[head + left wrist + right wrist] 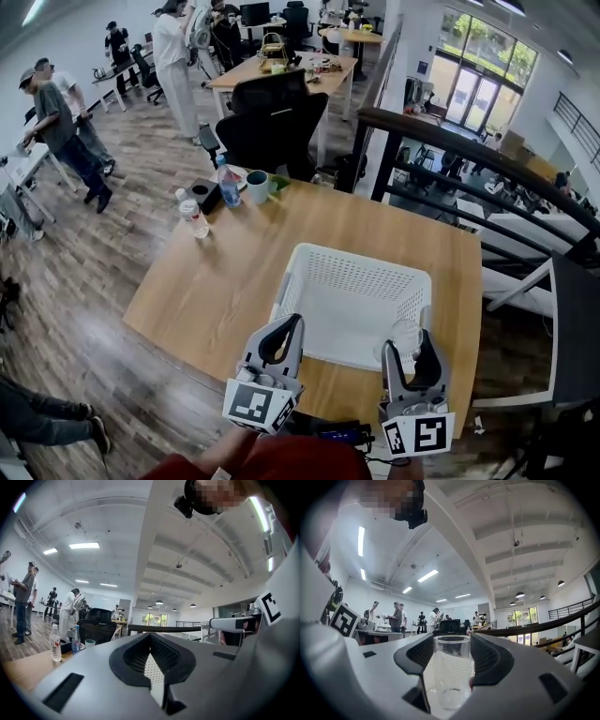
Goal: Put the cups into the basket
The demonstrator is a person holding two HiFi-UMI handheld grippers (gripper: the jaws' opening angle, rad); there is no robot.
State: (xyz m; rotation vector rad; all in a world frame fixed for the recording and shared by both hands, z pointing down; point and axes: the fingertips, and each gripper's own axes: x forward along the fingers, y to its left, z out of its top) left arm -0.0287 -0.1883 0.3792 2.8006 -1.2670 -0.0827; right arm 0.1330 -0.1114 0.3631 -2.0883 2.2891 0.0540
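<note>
A white perforated basket point(361, 259) stands on the wooden table point(220, 277), nothing visible inside it. My right gripper point(413, 345) hangs over the basket's near right corner, shut on a clear glass cup point(405, 336). In the right gripper view the upright glass point(450, 677) is pinched between the dark pads point(490, 660). My left gripper point(293, 323) is at the basket's near left corner, shut at the tips and holding nothing. A teal mug point(257, 187) stands at the table's far edge. The left gripper view shows that mug point(89, 643) far off to the left.
Beside the mug stand two water bottles point(194, 217) point(228, 183) and a black box point(204, 195). A black office chair point(272, 117) is behind the table. A dark railing point(487, 159) runs along the right. Several people stand far left.
</note>
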